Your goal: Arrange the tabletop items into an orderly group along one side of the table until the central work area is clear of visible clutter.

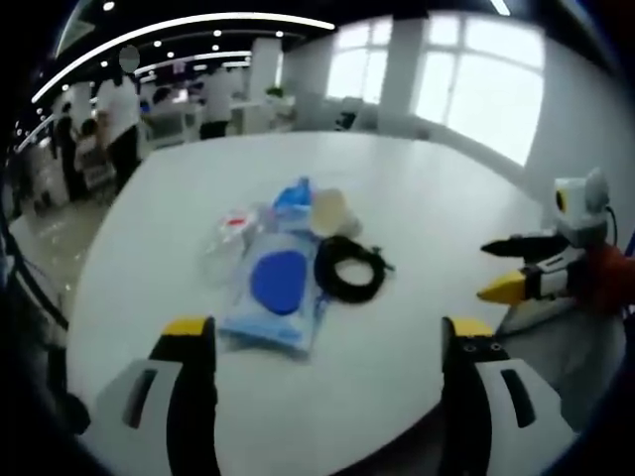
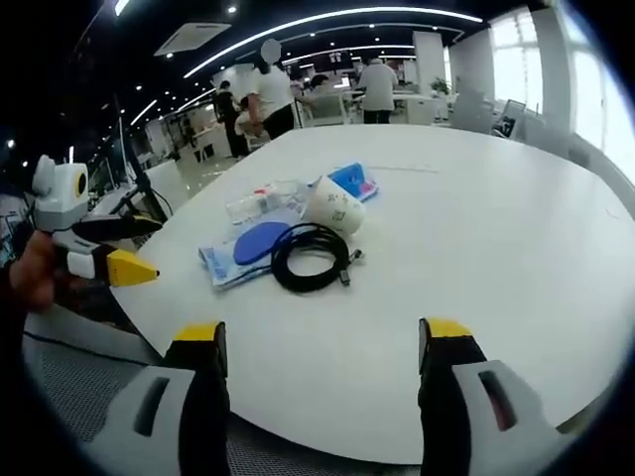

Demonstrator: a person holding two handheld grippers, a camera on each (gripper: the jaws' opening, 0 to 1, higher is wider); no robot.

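A round white desk (image 1: 417, 208) is carrying a small cluster of things near its middle. In the left gripper view, the left gripper (image 1: 332, 342) is hovering above the near edge with its yellow-tipped fingers (image 1: 189, 332) spread wide and holding nothing. Beyond them a clear bag (image 1: 273, 312) with a blue disc (image 1: 279, 281) inside is lying flat, and a coiled black cable (image 1: 349, 268) is sitting just beside it, touching its edge. A pale cup (image 1: 328, 210) is lying on its side behind the cable, next to a blue pack (image 1: 293, 198). A clear wrapper (image 1: 231, 236) with a red mark is lying on the far side of the bag (what is in it is too blurred to tell).

The right gripper (image 1: 511, 268) is coming in from the right of that view, off the desk's edge, fingers parted and empty. In the right gripper view its own fingers (image 2: 203, 342) are likewise standing wide apart over the near rim of the desk (image 2: 476, 258), well apart from the cluster: cable (image 2: 311, 256), bag (image 2: 230, 266), disc (image 2: 260, 241), cup (image 2: 333, 205), pack (image 2: 352, 180) and wrapper (image 2: 260, 201). The left gripper (image 2: 139, 248) is showing at the left there, held in a hand (image 2: 30, 273), open.

People (image 2: 266, 89) are standing at desks in the background.
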